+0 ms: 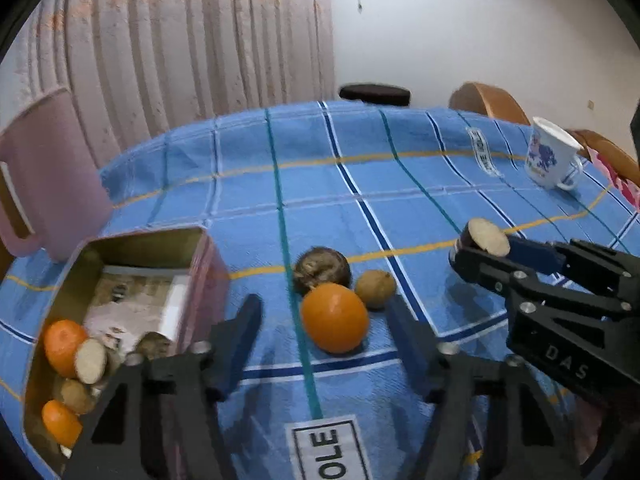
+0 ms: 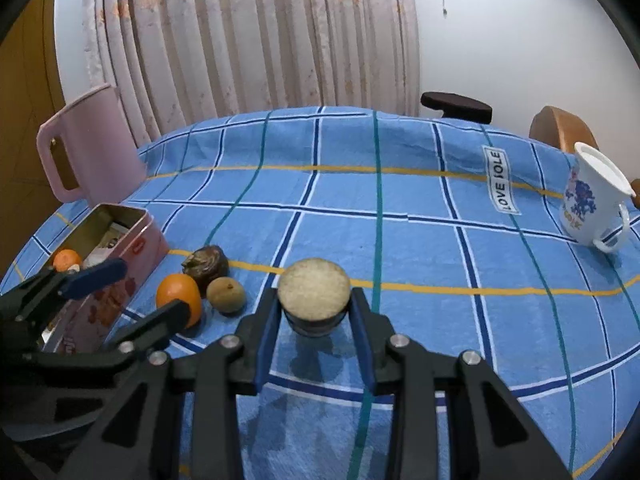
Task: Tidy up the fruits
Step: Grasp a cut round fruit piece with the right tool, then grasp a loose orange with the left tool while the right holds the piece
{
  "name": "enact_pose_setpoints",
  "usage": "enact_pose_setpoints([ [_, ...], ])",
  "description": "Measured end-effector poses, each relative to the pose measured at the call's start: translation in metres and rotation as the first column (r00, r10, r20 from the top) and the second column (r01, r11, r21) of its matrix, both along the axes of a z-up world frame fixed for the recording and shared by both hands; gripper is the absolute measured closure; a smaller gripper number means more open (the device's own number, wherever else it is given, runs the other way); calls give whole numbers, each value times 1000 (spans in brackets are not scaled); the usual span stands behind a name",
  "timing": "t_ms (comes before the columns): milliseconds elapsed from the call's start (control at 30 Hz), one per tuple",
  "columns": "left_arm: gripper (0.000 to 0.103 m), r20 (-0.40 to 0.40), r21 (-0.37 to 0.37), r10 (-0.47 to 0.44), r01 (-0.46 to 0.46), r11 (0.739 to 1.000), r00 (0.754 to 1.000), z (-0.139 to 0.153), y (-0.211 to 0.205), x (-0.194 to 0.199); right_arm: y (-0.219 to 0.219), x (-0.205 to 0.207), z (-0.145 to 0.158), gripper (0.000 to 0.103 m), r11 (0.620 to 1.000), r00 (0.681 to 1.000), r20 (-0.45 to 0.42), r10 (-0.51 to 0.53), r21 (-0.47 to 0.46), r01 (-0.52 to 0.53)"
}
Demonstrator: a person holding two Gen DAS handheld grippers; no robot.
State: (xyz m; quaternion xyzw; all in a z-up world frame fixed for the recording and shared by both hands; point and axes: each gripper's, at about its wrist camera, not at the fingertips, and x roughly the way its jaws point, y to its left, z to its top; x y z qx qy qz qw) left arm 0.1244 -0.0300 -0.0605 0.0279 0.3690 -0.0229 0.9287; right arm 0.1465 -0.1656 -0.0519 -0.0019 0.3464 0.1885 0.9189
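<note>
Here we have the right gripper [image 2: 314,312] closed on a cut piece [image 2: 314,292] of dark-skinned fruit, its pale flat face turned up and toward the camera, the blue pads pressing its dark sides. In the left view the same piece [image 1: 486,237] sits at the tips of that gripper [image 1: 476,254], off the cloth and well apart from the tin [image 1: 200,256].

The left gripper [image 1: 322,324] stands open, its fingers either side of the orange [image 1: 335,323] but not touching it that we can see. Just behind the orange lie a dark fruit [image 1: 322,267] and a small brown fruit [image 1: 375,289], the three close together on the tablecloth [image 1: 400,208]. The tin already holds two oranges, another cut piece and some brown fruit.

We judge the held piece light and fairly firm — the cut face may be moist and easy to bruise, so the skin sides are the right place to hold, as now. The orange looks round, smooth and a bit heavier; it could roll or slip out forward, so we would take it across its widest part with moderate pressure. The dark fruit looks wrinkled and perhaps soft — squeeze it gently. The small brown one is small enough to slip past the pads unless it is centred.
</note>
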Motion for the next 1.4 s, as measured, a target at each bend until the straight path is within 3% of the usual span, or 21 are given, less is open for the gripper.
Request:
enact_pose_setpoints([
  [233,54,-79,-19,4,-6,1000,997,-10,1,14,2,1,0,66,1000,1000,-6,4,-11,-4],
  [267,61,-83,-23,3,-5,1000,997,-11,2,15,3,1,-1,66,1000,1000,-8,4,-13,-4],
  [433,63,-81,-42,5,-8,999,997,-10,4,17,2,1,0,66,1000,1000,-1,3,-8,-3],
  [1400,63,137,-39,36,-31,999,990,19,8,-16,9,-23,10,66,998,993,106,55,10,-56],
])
